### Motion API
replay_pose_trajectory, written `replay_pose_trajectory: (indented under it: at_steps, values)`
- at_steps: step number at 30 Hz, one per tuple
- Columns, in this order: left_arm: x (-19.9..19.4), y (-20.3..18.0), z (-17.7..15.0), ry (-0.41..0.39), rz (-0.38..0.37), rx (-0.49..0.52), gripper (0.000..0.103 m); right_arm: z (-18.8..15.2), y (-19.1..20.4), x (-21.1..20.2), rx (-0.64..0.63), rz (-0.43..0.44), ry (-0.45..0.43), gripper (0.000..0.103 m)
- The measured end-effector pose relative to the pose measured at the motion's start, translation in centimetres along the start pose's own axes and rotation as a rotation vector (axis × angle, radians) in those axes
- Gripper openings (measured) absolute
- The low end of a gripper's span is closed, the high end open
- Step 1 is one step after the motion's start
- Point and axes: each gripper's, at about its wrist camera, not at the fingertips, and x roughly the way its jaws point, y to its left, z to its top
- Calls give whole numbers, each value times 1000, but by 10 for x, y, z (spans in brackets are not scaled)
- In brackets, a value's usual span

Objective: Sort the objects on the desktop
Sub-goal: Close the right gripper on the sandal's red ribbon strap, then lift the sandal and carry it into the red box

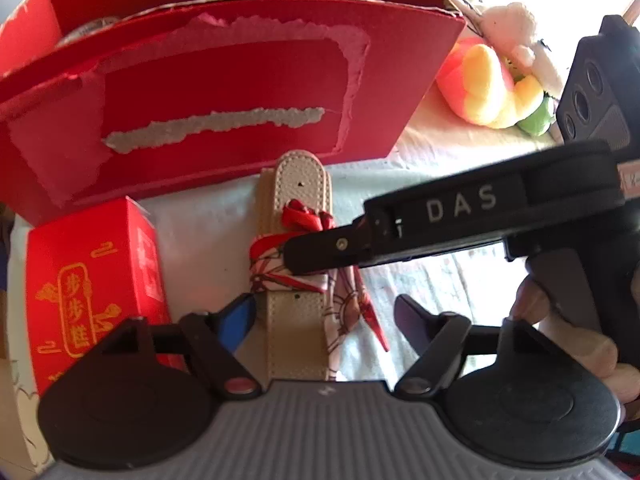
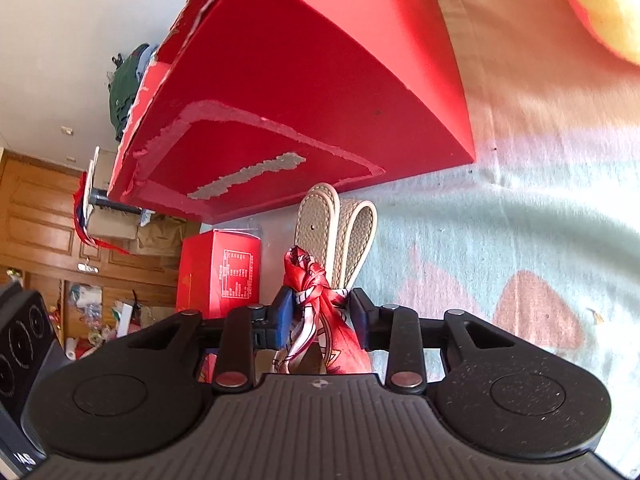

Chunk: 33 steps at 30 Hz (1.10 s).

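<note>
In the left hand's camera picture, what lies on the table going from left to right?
Small red carton → beige strap tied with a red scarf → the other hand's black tool reaching in → pink-and-yellow plush toy.

Likely home: wooden wardrobe (image 2: 44,216), clutter.

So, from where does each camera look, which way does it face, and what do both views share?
Left wrist: sits on the left gripper, facing down between its open jaws at the beige strap and scarf; the right gripper and a hand holding it enter from the right.
Right wrist: sits on the right gripper, rolled sideways, facing along its jaws with the scarf between them; the left gripper's body shows at lower left.
Shared: strap, scarf, torn red box, small red box.
</note>
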Motion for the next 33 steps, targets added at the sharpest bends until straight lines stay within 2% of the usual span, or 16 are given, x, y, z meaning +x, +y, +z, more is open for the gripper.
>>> replay_pose_trajectory:
  at_steps: [6,10,19,26,28,33]
  values:
    - [-1,-15,0,8,30,53,72,-3,1,-7,-19,-16,-1,32]
    - [-3,-27,1,8,-14,74,63,-4,-2,-20,-20,-38,-21,30]
    - [1,-78,13,12,-111,182,58,-17,-19,-69,6,-127,-121,30]
    - [-32,-107,35,-76,-188,267,58,-17,-12,-124,-1,-149,-256,30]
    - [-51,-114,33,-120,-193,294,58,-12,-3,-138,-21,-149,-300,30]
    - [-81,-115,70,-217,-180,342,58,10,31,-161,-116,-153,-394,30]
